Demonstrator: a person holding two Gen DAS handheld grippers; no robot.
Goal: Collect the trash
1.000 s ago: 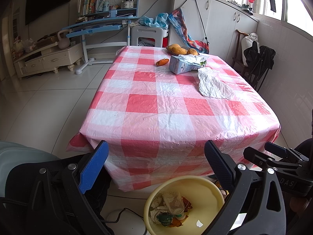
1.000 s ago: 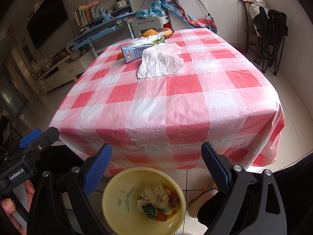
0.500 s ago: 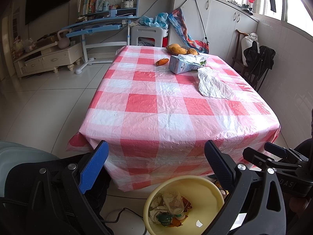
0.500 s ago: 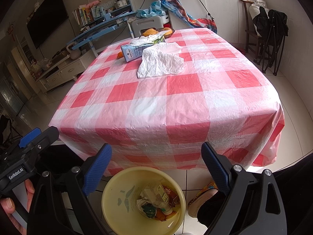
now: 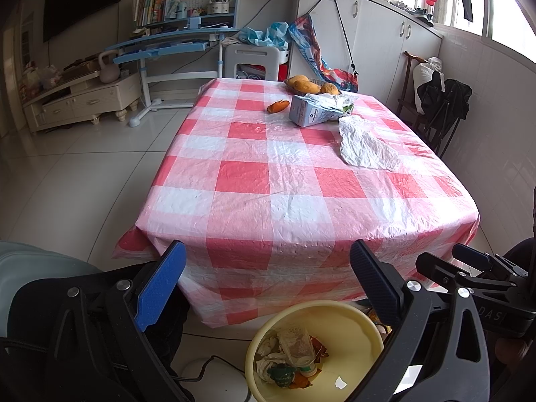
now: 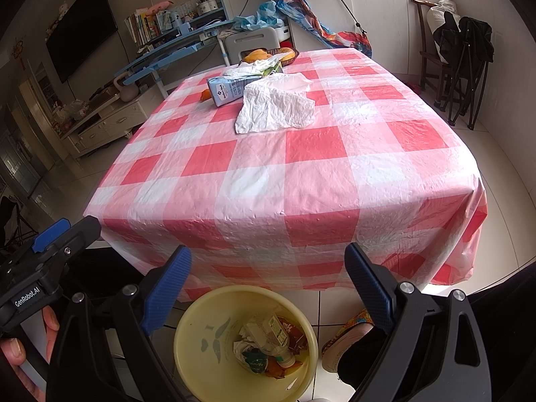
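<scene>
Home living-dining room: checked tablecloth (image 5: 268, 181), wall TV (image 6: 80, 30), bookshelf desk (image 5: 174, 33), cupboards (image 5: 378, 37).

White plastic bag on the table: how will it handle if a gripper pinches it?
The white plastic bag lies crumpled and flat on the tablecloth, so it is probably floppy and will drape from a pinch. It looks thin, so likely very light. Pushed, it would probably bunch up rather than slide. It touches the carton, which might shift.

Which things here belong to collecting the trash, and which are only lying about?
For the job: crumpled white bag, carton, orange peel, yellow bin with trash inside.
Only lying about: fruit basket, kettlebell, books, folded chair.
</scene>
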